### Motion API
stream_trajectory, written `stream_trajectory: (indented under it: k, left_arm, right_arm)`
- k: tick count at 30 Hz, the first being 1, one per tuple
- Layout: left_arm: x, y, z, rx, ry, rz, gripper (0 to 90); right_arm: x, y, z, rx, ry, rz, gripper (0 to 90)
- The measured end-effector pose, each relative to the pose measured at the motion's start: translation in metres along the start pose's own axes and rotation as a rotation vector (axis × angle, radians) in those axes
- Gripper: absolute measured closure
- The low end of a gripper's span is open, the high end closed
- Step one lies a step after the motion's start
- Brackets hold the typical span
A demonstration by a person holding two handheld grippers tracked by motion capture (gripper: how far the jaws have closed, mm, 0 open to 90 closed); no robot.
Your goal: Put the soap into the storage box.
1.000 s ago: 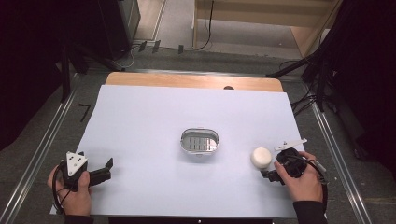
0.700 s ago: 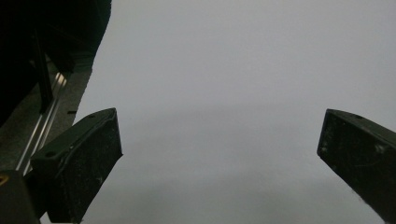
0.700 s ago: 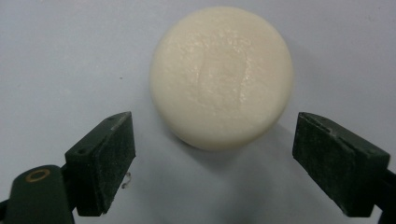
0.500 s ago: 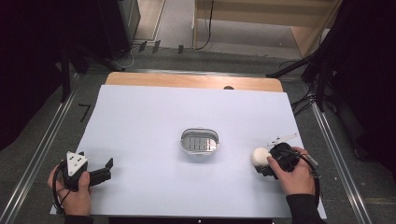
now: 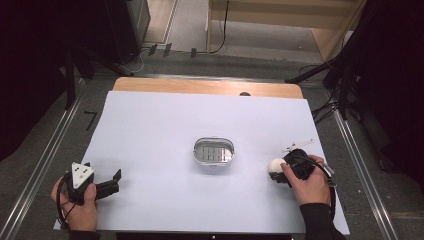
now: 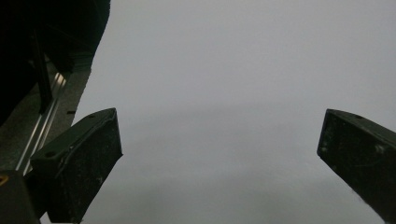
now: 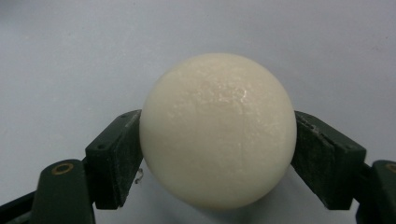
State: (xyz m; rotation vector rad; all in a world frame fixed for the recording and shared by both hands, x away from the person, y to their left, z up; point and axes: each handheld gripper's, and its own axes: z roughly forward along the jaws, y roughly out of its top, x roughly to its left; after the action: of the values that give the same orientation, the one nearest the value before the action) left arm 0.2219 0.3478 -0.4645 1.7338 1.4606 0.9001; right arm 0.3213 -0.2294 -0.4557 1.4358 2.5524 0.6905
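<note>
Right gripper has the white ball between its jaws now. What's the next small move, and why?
Probably lift the round white ball slightly off the white table sheet and carry it toward the oval metal tin. The right gripper has a jaw against each side; the left gripper sits open and idle.

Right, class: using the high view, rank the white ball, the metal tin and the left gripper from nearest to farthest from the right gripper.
1. White ball: between the jaws of the right gripper, at the table's right.
2. Metal tin: mid-table, to that gripper's left.
3. Left gripper: far across, near the table's front left corner, jaws open.
</note>
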Motion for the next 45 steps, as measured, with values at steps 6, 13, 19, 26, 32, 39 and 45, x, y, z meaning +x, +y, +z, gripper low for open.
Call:
stream_trajectory:
  k: [6,13,19,26,32,39,45]
  left_arm:
    - [0.000,0.000,0.000,0.000,0.002,-0.001,0.2]
    - [0.000,0.000,0.000,0.000,0.000,0.001,0.2]
    - [0.000,0.000,0.000,0.000,0.000,0.001,0.2]
    - [0.000,0.000,0.000,-0.003,-0.002,-0.002,0.2]
    - [0.000,0.000,0.000,-0.003,0.001,-0.001,0.2]
    - [0.000,0.000,0.000,-0.004,0.007,0.005,0.2]
    - [-0.001,0.000,0.000,-0.004,0.008,0.006,0.2]
  right_arm:
    - [0.000,0.003,0.003,-0.010,-0.006,0.006,24.0]
    - [0.000,0.003,0.004,-0.001,0.018,0.010,24.6]
    - [0.001,0.003,0.003,-0.005,0.031,-0.001,24.9]
    - [0.006,0.006,-0.003,-0.031,0.023,-0.021,24.9]
    - [0.011,0.009,-0.005,-0.026,0.042,-0.030,24.9]
    - [0.015,0.012,-0.013,-0.040,0.053,-0.038,24.9]
    - [0.017,0.015,-0.018,-0.036,0.055,-0.049,24.9]
